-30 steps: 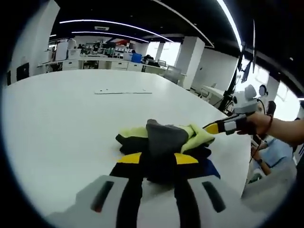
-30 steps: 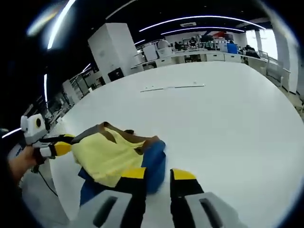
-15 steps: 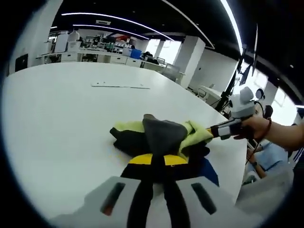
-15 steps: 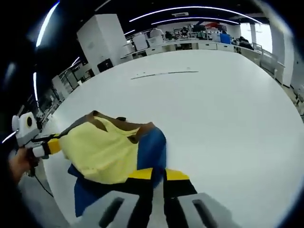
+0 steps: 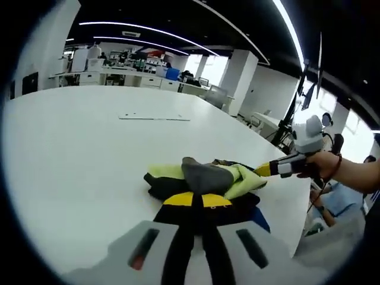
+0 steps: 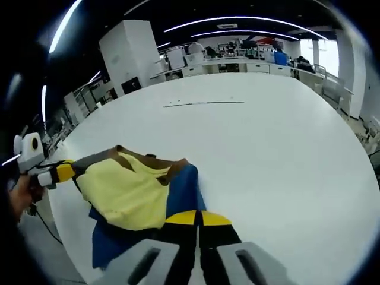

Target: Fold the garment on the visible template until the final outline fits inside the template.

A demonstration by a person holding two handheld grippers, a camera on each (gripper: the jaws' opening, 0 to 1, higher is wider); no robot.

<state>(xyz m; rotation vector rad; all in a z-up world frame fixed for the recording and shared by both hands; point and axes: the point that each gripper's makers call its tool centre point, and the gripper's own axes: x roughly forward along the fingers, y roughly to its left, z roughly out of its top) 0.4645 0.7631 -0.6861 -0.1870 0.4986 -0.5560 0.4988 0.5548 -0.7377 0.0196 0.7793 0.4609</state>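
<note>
No readable writing. Garment (image 6: 139, 199) (yellow, blue, brown, grey patches) bunched in heap near desk (image 6: 267, 142) edge. Left tool (image 5: 196, 200) jaws pressed together, pinching dark fold of garment (image 5: 202, 181); right tool (image 6: 197, 218) jaws together on blue edge. Thin strip (image 6: 202, 103) lies far across desk, well apart. Office desks and white pillar (image 5: 240, 77) behind.

The garment (image 5: 205, 181) lies on the table (image 5: 71, 148) between both claws, template line (image 5: 154, 117) beyond.
</note>
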